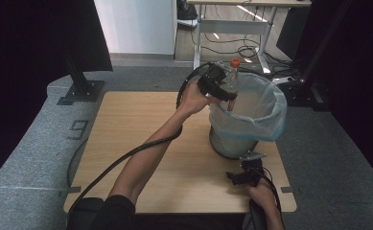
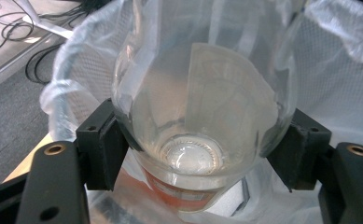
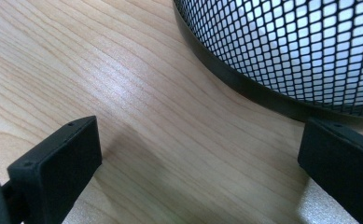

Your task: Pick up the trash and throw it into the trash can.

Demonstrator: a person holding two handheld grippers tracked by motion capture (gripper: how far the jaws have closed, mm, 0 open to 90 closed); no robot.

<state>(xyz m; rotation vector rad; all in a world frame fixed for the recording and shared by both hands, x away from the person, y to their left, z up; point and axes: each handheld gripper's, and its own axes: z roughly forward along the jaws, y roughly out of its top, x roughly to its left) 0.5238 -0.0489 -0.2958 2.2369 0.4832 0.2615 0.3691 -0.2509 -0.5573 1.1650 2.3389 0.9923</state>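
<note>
A clear plastic bottle (image 1: 232, 79) with an orange cap hangs over the near rim of a black mesh bin (image 1: 232, 143) lined with a white plastic bag (image 1: 265, 112). My left gripper (image 1: 226, 91) is shut on the bottle, a hand holding it at the bin's left edge. In the left gripper view the bottle's round base (image 2: 195, 140) faces the camera, pinched between both black jaws of my left gripper (image 2: 198, 140), with the bag (image 2: 342, 70) behind. My right gripper (image 1: 247, 167) rests low on the wooden table (image 1: 136, 129) before the bin, open, nothing between its jaws.
The right gripper view has my right gripper (image 3: 202, 154) spread over bare wood (image 3: 137, 84), the bin's mesh wall (image 3: 300, 46) just beyond. A thick black cable (image 1: 126, 155) runs along the left forearm. Grey carpet (image 1: 26, 158) surrounds the table; a desk frame and cords stand behind.
</note>
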